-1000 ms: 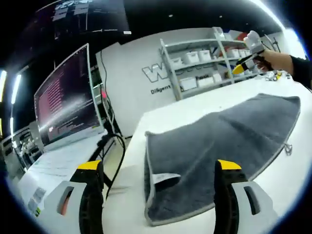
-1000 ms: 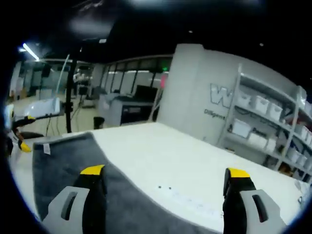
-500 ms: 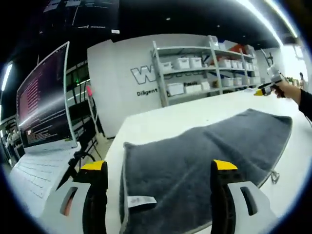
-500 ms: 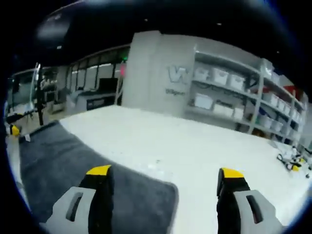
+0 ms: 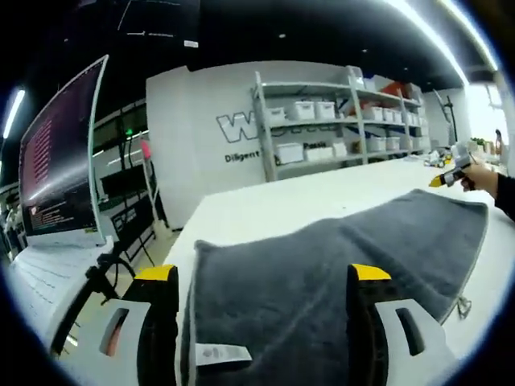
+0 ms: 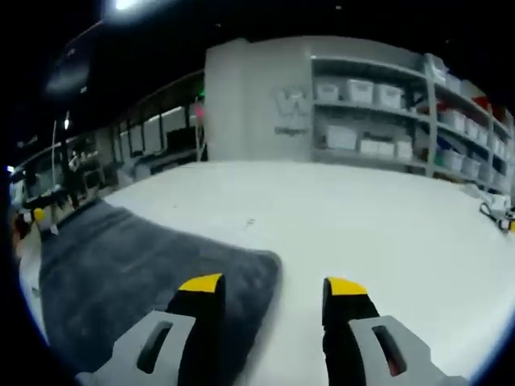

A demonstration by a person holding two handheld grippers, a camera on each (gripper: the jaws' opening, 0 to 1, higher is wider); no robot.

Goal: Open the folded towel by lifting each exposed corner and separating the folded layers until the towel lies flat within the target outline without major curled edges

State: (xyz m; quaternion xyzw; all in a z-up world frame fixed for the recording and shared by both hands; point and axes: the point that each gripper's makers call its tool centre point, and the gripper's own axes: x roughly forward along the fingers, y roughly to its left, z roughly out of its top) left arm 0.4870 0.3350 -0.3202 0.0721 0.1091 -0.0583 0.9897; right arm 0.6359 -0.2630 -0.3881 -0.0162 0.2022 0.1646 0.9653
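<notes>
Left gripper view: one grey towel (image 5: pixel 338 257) lies spread on one white table (image 5: pixel 273 205), its near edge running between the two yellow-tipped jaws of the left gripper (image 5: pixel 261 277). The jaws stand wide apart with nothing pinched; the towel lies beneath and beyond them. One white label (image 5: pixel 216 354) sits at the towel's near left corner, and one small loop (image 5: pixel 462 305) hangs at its right edge. Beyond the towel's far corner, at the right, a hand (image 5: pixel 481 174) holds the right gripper (image 5: pixel 447 167), seen small; whether it touches the towel cannot be told. One monitor (image 5: pixel 60 157) stands at the left beside the table, with cables (image 5: pixel 96 277) below it. One shelf unit (image 5: pixel 338 121) with white bins stands against the back wall (image 5: pixel 201 112), which bears lettering. Right gripper view: the same towel (image 6: pixel 137 269) covers the left part of the table (image 6: pixel 362 217), its rounded corner lying just ahead of the left jaw. The two jaws of the right gripper (image 6: pixel 273 288) are parted by a moderate gap, narrower than the other pair's, and hold nothing; bare table shows between the tips. At the far left edge a yellow tip of the left gripper (image 6: pixel 32 217) appears near the towel's far end. One shelf unit (image 6: pixel 378 104) fills the background.
</notes>
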